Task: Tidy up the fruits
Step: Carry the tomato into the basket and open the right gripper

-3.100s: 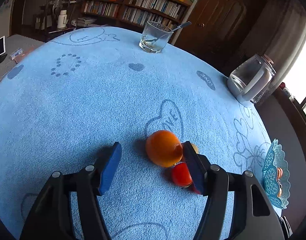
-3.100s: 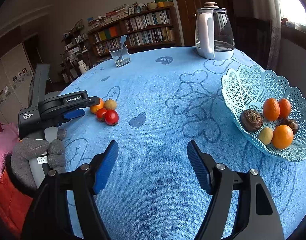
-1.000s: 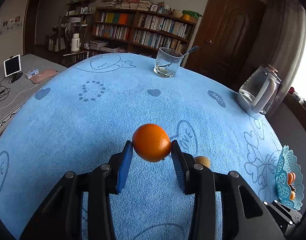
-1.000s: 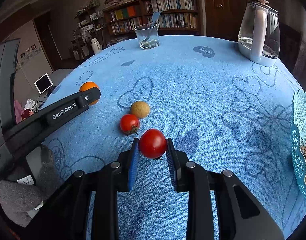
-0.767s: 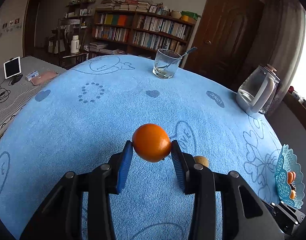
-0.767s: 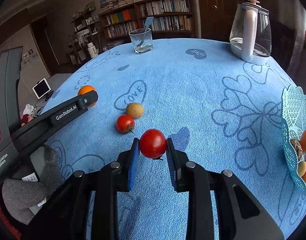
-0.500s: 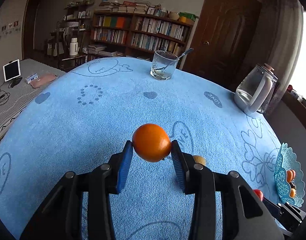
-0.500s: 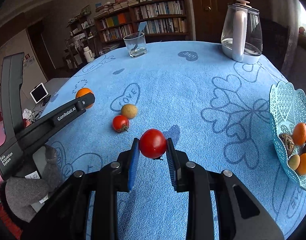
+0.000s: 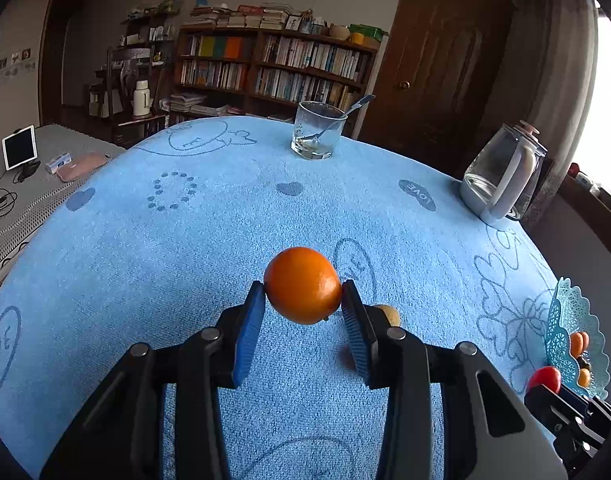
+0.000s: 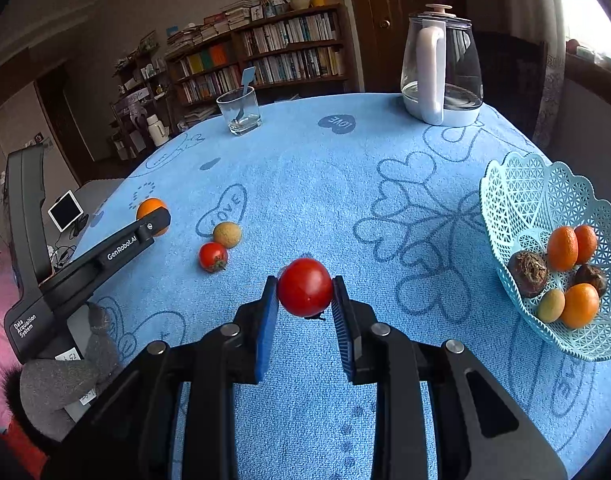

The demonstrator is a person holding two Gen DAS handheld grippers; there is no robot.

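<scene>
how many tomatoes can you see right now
2: one red tomato is clamped in the right tongs above the cloth, and a second tomato lies on the blue tablecloth beside a small yellowish fruit. The basket may hide more.

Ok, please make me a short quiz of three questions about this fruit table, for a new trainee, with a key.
1. True or false: the left gripper is shut on an orange.
2. What does the right gripper hold? A) a red tomato B) a spoon C) the kettle
3. Fill in: besides the held fruits, a second tomato and a round tan fruit lie on the blue ____.

Key:
1. True; the pads press it on both sides, off the tablecloth.
2. A; the red tomato sits between the pads.
3. Tablecloth; neither is in the basket.
</scene>
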